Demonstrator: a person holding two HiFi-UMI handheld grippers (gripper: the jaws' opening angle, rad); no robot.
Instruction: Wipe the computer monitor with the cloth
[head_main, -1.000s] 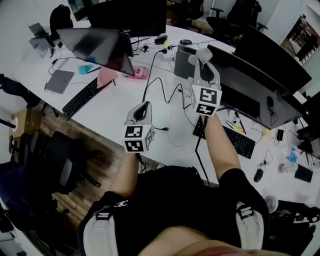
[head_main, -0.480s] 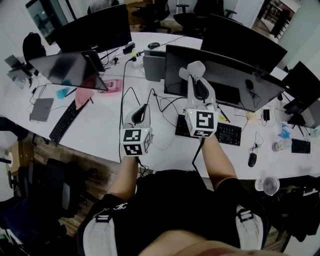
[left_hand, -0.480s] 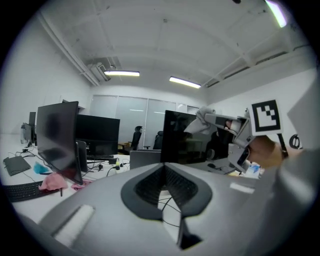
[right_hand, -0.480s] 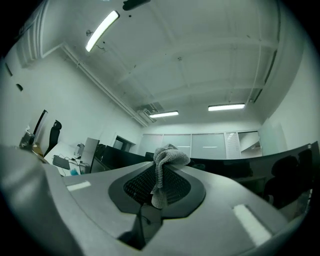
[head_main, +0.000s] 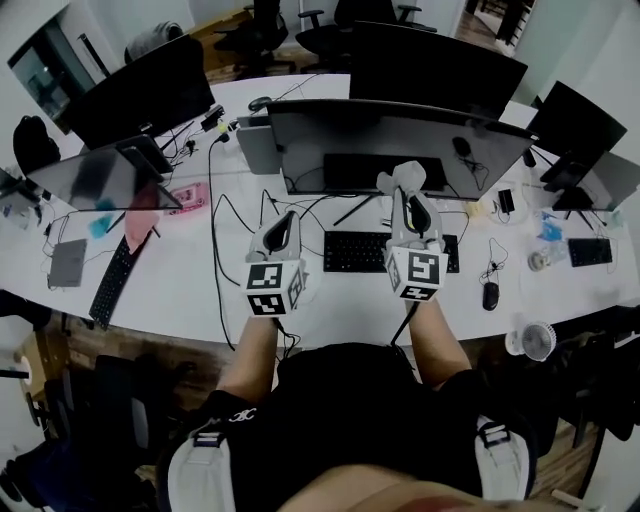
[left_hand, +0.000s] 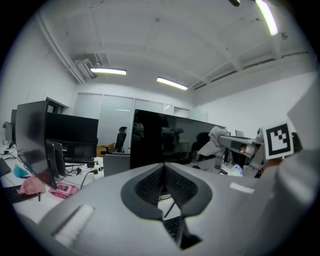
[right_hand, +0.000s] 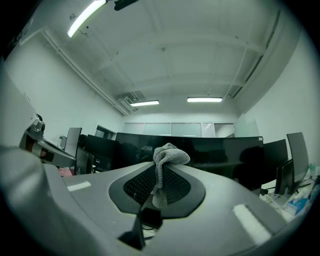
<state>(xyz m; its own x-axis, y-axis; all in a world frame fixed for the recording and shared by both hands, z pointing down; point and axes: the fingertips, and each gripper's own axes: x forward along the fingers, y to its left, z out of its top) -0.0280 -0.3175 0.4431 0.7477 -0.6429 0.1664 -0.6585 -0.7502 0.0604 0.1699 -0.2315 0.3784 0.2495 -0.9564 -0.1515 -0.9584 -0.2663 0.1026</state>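
Observation:
A wide dark monitor stands across the white desk in front of me; it also fills the middle of the right gripper view as the monitor. My right gripper is shut on a grey cloth, whose bunched end sticks out at the tips, close before the screen's lower middle. That cloth shows in the head view too. My left gripper is shut with nothing in it, held lower and to the left over the desk cables. The left gripper view shows the monitor ahead.
A black keyboard lies under the monitor, a mouse to its right. Another keyboard, a pink item and a second monitor are at left. More screens stand behind. A small fan sits at the right edge.
The view has swung so the wide monitor now sits straight ahead. My right gripper with the cloth has come lower and nearer the screen's middle; the left gripper stays low.

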